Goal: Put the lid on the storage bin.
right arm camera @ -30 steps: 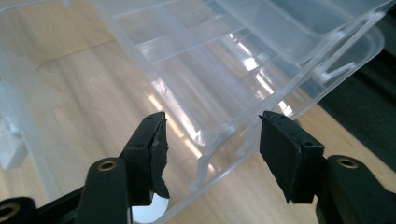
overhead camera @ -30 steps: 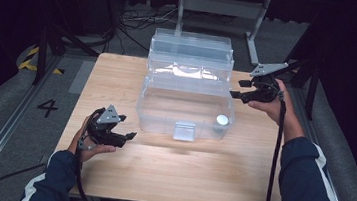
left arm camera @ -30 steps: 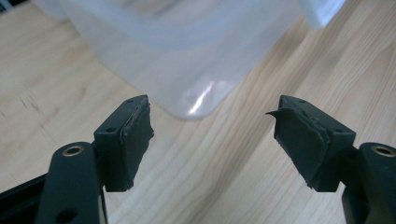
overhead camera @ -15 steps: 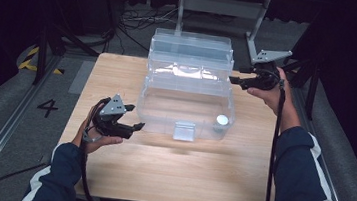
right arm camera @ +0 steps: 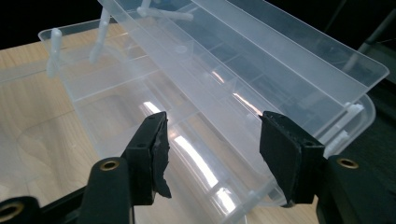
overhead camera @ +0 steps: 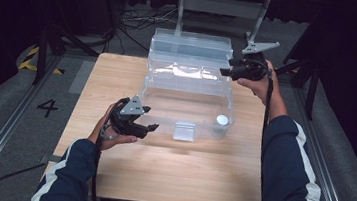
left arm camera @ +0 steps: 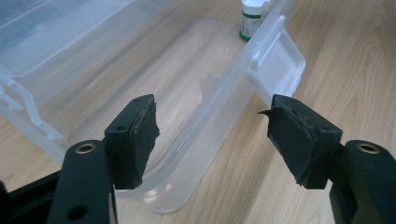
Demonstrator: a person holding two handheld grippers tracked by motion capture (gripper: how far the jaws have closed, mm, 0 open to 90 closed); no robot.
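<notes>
box: clear plastic organizer box, centre of high view on wooden worktop; stands open, tiered trays stepped up toward top of frame
box, lower tray: bare bottom, front latch tab at near wall, lower centre of the box
bottle: small white-capped bottle inside lower tray, at its lower-right corner in high view; upper centre of left gripper view, green band on label visible
left hand-held gripper: left of centre in high view, held in left hand, just beside lower-left corner of box, pointing right
left jaws: apart, have just been closing a little; box's rim runs up between the pads in left gripper view, pads not pressing on it; touching or not, cannot tell
right hand-held gripper: upper right of high view, at right end of box's upper tiers, pointing left; grey three-cornered plate on top
right hand: wrapped round gripper body, dark sleeve with white stripe running to lower right of frame
right jaws: apart, nothing clamped; right gripper view shows upper tray edge beyond and between the pads, no pad contact seen
upper trays: divided compartments, glare on plastic; contents cannot be made out
floor: grey, numeral 4 marking at left of high view, cables at top centre
</notes>
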